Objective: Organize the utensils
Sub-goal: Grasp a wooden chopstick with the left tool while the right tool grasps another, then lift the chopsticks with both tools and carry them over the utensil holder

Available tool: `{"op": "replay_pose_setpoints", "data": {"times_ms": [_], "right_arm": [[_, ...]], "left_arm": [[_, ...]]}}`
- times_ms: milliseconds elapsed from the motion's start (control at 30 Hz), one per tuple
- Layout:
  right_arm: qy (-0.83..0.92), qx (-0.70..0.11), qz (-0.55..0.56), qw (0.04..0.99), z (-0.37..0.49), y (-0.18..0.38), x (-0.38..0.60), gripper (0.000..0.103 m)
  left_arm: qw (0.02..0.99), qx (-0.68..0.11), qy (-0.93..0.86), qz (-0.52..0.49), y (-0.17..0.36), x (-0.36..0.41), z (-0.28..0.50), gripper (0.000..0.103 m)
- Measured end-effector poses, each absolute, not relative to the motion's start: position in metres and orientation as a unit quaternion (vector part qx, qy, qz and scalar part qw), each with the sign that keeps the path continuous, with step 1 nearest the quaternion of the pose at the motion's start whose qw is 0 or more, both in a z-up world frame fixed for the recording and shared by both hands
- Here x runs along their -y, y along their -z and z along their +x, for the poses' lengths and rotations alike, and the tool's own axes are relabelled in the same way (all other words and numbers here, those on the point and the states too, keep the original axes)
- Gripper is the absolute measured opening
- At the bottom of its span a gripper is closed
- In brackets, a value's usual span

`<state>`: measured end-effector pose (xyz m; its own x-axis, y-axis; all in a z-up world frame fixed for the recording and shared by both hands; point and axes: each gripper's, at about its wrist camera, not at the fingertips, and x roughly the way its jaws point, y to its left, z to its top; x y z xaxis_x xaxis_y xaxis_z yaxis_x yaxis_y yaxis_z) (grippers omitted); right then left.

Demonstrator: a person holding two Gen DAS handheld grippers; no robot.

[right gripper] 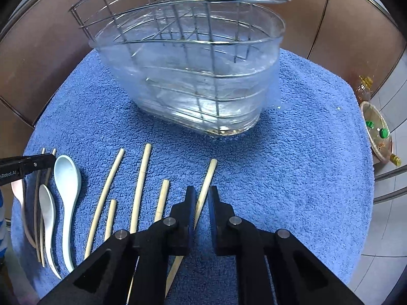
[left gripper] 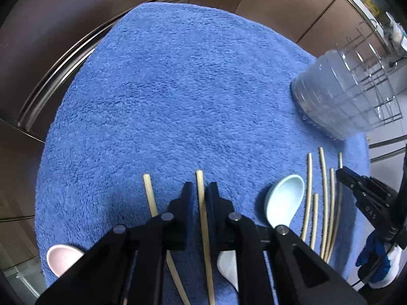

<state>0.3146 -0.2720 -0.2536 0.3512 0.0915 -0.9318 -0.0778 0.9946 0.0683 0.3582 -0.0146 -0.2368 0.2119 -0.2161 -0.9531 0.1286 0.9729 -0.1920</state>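
Chopsticks and spoons lie on a blue towel point(left gripper: 178, 89). My left gripper point(left gripper: 200, 190) is open, its jaws on either side of one chopstick point(left gripper: 203, 218); a second chopstick point(left gripper: 150, 195) lies just left. A light blue spoon point(left gripper: 285, 198), a white spoon point(left gripper: 229, 267) and a pink spoon point(left gripper: 61, 256) lie nearby. My right gripper point(right gripper: 202, 198) is open, straddling a pointed chopstick point(right gripper: 207, 180). Several more chopsticks point(right gripper: 141, 185) lie to its left, then the light blue spoon point(right gripper: 67, 178) and white spoon point(right gripper: 47, 208). The clear utensil holder point(right gripper: 193, 81) with a wire basket stands behind.
The towel point(right gripper: 305, 152) covers a small round table with brown cabinet panels behind. Bottles in a bowl point(right gripper: 379, 137) sit on the floor at the right. The right gripper point(left gripper: 366, 190) shows in the left wrist view; the left gripper point(right gripper: 28, 167) shows in the right wrist view.
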Motion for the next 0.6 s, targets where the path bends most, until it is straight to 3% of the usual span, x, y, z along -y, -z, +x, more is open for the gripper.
{"op": "replay_pose_setpoints", "data": {"times_ms": [267, 600], "right_arm": [[-0.072, -0.538, 0.014, 0.840, 0.287, 0.225, 0.268, 0.006], [-0.141, -0.405, 0.029, 0.903, 0.212, 0.118, 0.290, 0.006]], "left_arm": [[0.817, -0.566, 0.106, -0.040, 0.217, 0.005, 0.328, 0.005], [0.895, -0.408, 0.164, -0.078, 0.119, -0.011, 0.279, 0.004]]}}
